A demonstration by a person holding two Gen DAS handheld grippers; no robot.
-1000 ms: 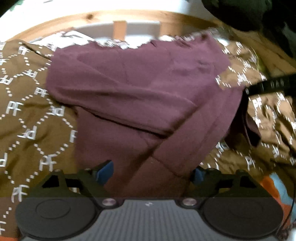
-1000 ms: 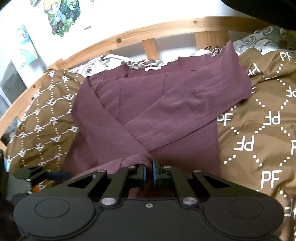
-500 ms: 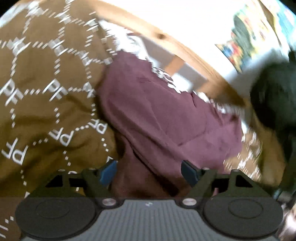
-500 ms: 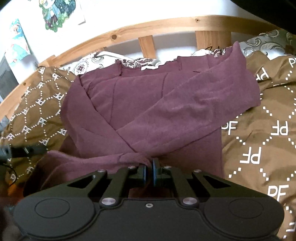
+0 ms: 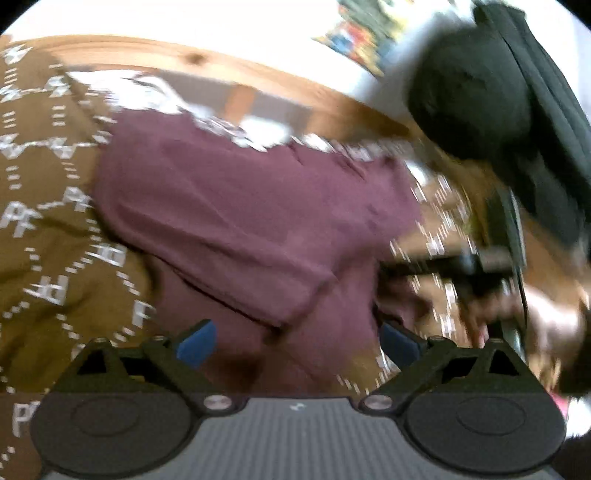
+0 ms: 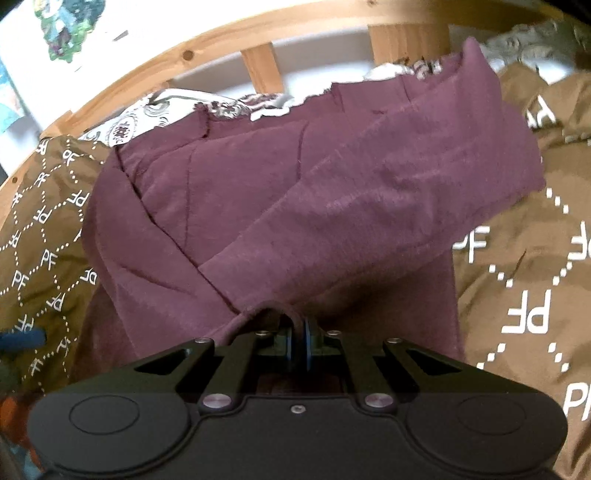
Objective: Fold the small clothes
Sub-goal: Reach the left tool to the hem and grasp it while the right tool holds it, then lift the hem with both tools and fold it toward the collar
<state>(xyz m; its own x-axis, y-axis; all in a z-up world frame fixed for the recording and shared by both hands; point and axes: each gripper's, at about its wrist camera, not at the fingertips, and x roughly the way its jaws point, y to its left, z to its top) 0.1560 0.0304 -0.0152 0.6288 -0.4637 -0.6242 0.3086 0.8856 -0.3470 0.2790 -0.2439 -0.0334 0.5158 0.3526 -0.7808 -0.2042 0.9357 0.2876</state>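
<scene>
A maroon long-sleeved shirt lies on a brown patterned bedspread, both sleeves folded across its body. My right gripper is shut on the shirt's near hem, the cloth bunched at its pads. The shirt also shows in the blurred left wrist view. My left gripper is open, its blue pads apart over the shirt's lower edge, holding nothing. The right gripper shows there as a dark bar at the right.
A wooden bed rail with slats runs behind the shirt, with a white patterned pillow below it. Posters hang on the white wall. A dark bag or garment hangs at upper right in the left wrist view.
My left gripper has swung and tilted over the shirt's lower left, still open. My right gripper has moved forward with the hem, the shirt looming larger.
</scene>
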